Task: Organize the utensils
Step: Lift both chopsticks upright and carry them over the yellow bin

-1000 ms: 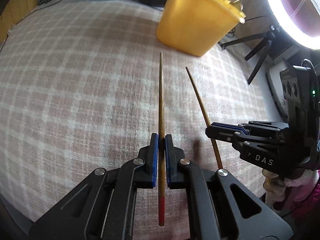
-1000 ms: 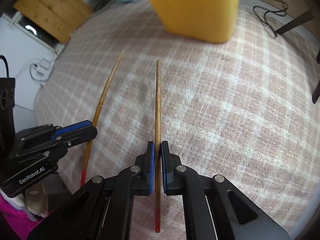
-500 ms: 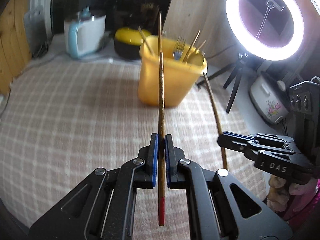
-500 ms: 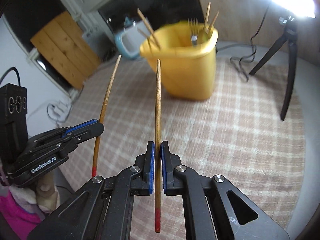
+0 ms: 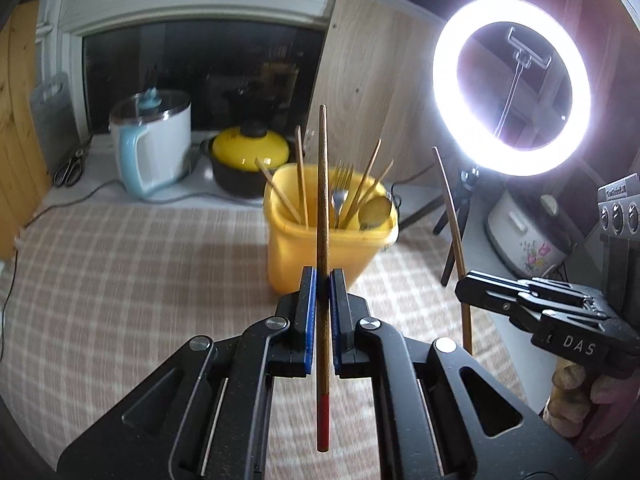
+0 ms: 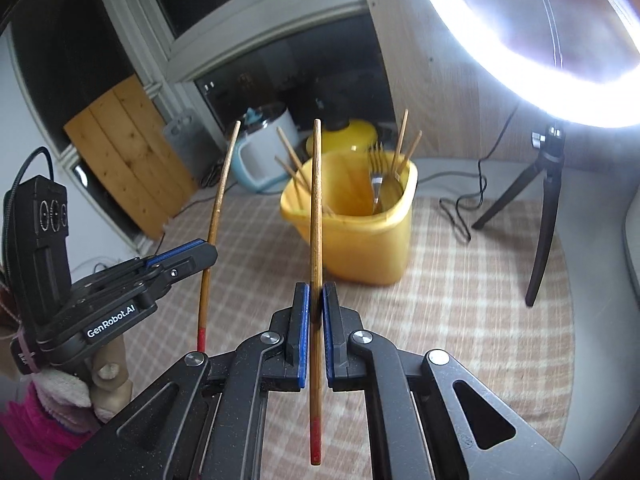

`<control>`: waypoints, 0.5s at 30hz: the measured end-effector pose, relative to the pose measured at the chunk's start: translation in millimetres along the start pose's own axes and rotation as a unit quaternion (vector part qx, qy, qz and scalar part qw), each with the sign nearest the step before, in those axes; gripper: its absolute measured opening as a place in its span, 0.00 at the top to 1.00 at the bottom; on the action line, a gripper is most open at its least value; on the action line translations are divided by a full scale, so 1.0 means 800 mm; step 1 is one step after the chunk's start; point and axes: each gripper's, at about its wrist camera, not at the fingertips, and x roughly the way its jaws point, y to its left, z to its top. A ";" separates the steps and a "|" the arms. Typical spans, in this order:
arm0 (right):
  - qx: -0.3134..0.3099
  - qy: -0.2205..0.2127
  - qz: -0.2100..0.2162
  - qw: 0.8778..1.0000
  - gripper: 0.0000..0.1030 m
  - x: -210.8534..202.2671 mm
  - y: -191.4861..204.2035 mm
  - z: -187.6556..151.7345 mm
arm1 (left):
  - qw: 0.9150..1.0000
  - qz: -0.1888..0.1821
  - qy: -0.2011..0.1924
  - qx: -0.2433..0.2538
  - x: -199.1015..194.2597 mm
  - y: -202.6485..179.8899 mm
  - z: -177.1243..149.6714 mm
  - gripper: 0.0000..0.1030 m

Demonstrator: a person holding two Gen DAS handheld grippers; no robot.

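My left gripper [image 5: 322,280] is shut on a wooden chopstick [image 5: 322,200] with a red end, held upright and pointing at the yellow bin [image 5: 320,256]. My right gripper [image 6: 316,292] is shut on a second red-ended chopstick [image 6: 316,208], also upright. Each gripper shows in the other's view: the right one [image 5: 464,284] with its chopstick [image 5: 450,208], the left one [image 6: 208,252] with its chopstick [image 6: 220,196]. The yellow bin [image 6: 368,248] stands on the checked cloth and holds several chopsticks, a fork [image 6: 376,184] and a spoon [image 5: 376,210].
A ring light [image 5: 512,84] on a black tripod [image 6: 540,216] stands right of the bin. A white-and-blue kettle [image 5: 152,148] and a yellow-lidded pot [image 5: 248,160] sit on the sill behind. A floral rice cooker [image 5: 524,236] is at far right. Cables trail along the back.
Both grippers have tilted up from looking down at the cloth and drawn back, so the bin now sits farther off and lower in view. Both chopsticks stay gripped.
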 end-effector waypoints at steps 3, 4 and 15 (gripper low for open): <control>0.004 -0.023 -0.006 1.000 0.95 0.000 -0.004 0.019 | 1.000 -0.006 -0.015 0.001 0.007 0.001 0.019 0.96; 0.007 -0.032 -0.007 0.999 0.95 0.000 -0.006 0.026 | 1.000 -0.010 -0.021 -0.001 0.010 0.002 0.028 0.96; -0.005 -0.094 -0.026 0.995 0.95 0.024 -0.008 0.110 | 0.997 -0.028 -0.072 -0.017 0.060 0.008 0.114 0.96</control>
